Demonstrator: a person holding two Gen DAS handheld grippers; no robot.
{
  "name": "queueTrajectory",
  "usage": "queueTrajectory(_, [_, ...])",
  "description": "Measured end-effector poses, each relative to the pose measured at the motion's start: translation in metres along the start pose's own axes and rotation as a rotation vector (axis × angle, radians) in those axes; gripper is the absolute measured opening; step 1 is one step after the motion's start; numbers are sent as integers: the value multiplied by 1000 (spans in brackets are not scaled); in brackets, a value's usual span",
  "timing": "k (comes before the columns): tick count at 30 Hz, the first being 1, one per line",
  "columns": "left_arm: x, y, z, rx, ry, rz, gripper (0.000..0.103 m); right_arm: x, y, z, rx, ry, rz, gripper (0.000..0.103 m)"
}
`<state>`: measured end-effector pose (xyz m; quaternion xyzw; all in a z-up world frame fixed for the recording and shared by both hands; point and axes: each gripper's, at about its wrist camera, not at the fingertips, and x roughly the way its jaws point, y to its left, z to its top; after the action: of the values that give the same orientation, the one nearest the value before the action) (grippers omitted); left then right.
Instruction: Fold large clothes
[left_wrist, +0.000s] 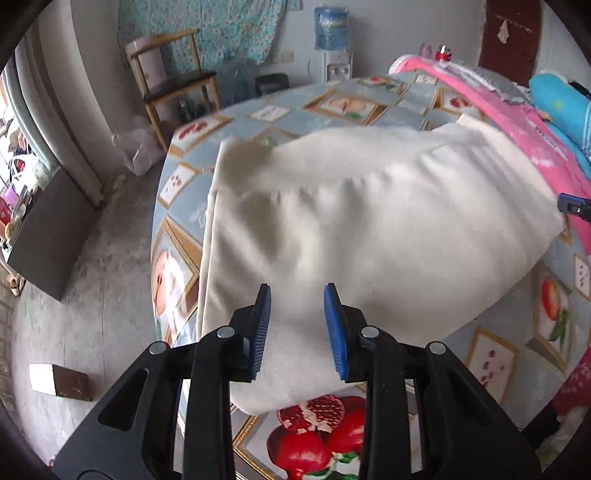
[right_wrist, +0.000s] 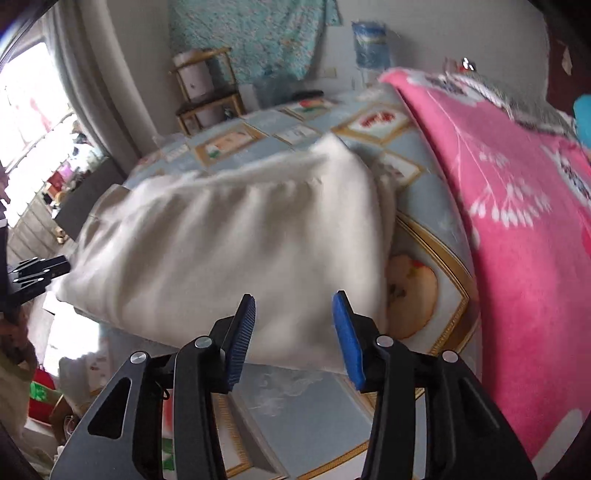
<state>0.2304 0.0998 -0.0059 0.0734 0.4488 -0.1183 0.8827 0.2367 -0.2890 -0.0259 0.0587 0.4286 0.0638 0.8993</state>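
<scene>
Grippers left (left_wrist: 297, 295) and right (right_wrist: 294, 301) parted, empty, above cream garment (left_wrist: 369, 221).

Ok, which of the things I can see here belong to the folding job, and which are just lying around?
Part of the job:
- cream garment, folded on the bed
- left gripper, open
- right gripper, open

Just lying about:
- pink blanket
- blue pillow
- wooden chair
- water dispenser
- fruit-print bedsheet, only the surface underneath
</scene>
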Motion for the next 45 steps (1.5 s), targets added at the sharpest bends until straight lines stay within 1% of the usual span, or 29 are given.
queueTrajectory(2, [-12,-6,3,-15,-32,-50,29,-7,18,-3,-15,-24,19,46])
queueTrajectory(4, [-12,-17,9,-38,-42,-114,32,-1,33,-3,-8,-29,66,51])
queueTrajectory(6, [-1,-36,15,-43,-23,-153,33,12,59,-3,-29,-9,106,51])
queueTrajectory(8, [11,-60,16,-20,2,-179,33,26,90,-6,-93,4,113,51])
queueTrajectory(9, [19,-70,13,0,16,-164,33,32,102,-11,-132,12,94,51])
queueTrajectory(11, [37,-87,4,55,37,-74,33,52,126,-24,-247,40,-25,51])
queueTrajectory(12, [40,-92,0,73,21,-49,34,59,131,-31,-288,27,-56,53])
queueTrajectory(13, [39,-94,-2,81,5,-32,34,56,133,-33,-288,5,-54,53])
queueTrajectory(15, [33,-91,0,58,17,-44,34,50,128,-26,-235,54,-30,53])
queueTrajectory(16, [27,-87,3,23,11,-77,33,45,128,-23,-221,57,-30,53])
queueTrajectory(18, [13,-82,6,-18,-24,-148,33,26,137,-19,-245,-5,7,53])
queueTrajectory(19, [10,-81,9,-25,-41,-163,34,21,143,-21,-263,-26,18,53])
queueTrajectory(21, [10,-89,10,-8,-54,-166,34,26,155,-25,-316,-39,29,53])
queueTrajectory(22, [18,-95,8,11,-31,-143,34,36,160,-31,-336,-7,22,53])
queueTrajectory(24, [36,-100,2,12,22,-125,34,59,159,-41,-342,32,15,54])
queueTrajectory(25, [35,-98,1,-7,4,-137,34,56,156,-41,-337,17,31,54])
queueTrajectory(27, [28,-90,1,-30,10,-153,34,44,150,-32,-306,25,46,54])
queueTrajectory(29, [10,-76,2,-41,-41,-122,34,20,138,-27,-290,-57,19,54])
queueTrajectory(31, [-2,-56,1,-67,-81,-70,34,9,111,-22,-234,-88,-52,54])
queueTrajectory(32, [-3,-45,-1,-93,-84,-52,34,10,97,-22,-194,-84,-73,54])
queueTrajectory(34, [7,-16,-8,-190,-45,-36,34,23,57,-28,-77,-33,-119,54])
queueTrajectory(35, [20,2,-15,-262,6,-47,34,27,43,-32,-37,-20,-73,54])
queueTrajectory(36, [27,15,-20,-321,23,-116,34,28,33,-37,0,-37,-13,54])
queueTrajectory(37, [26,22,-24,-353,5,-150,34,28,34,-37,-10,-38,-13,54])
queueTrajectory(38, [24,27,-22,-371,21,-171,34,29,43,-33,-63,-18,-54,54])
queueTrajectory(39, [23,28,-18,-369,29,-163,34,27,52,-27,-105,-10,-86,54])
queueTrajectory(40, [17,30,-12,-358,12,-132,34,24,58,-19,-134,-23,-91,54])
queueTrajectory(41, [13,30,-6,-346,-7,-126,34,20,60,-11,-145,-42,-80,54])
queueTrajectory(45, [11,38,33,-339,-52,-129,34,16,56,38,-120,-106,-89,55])
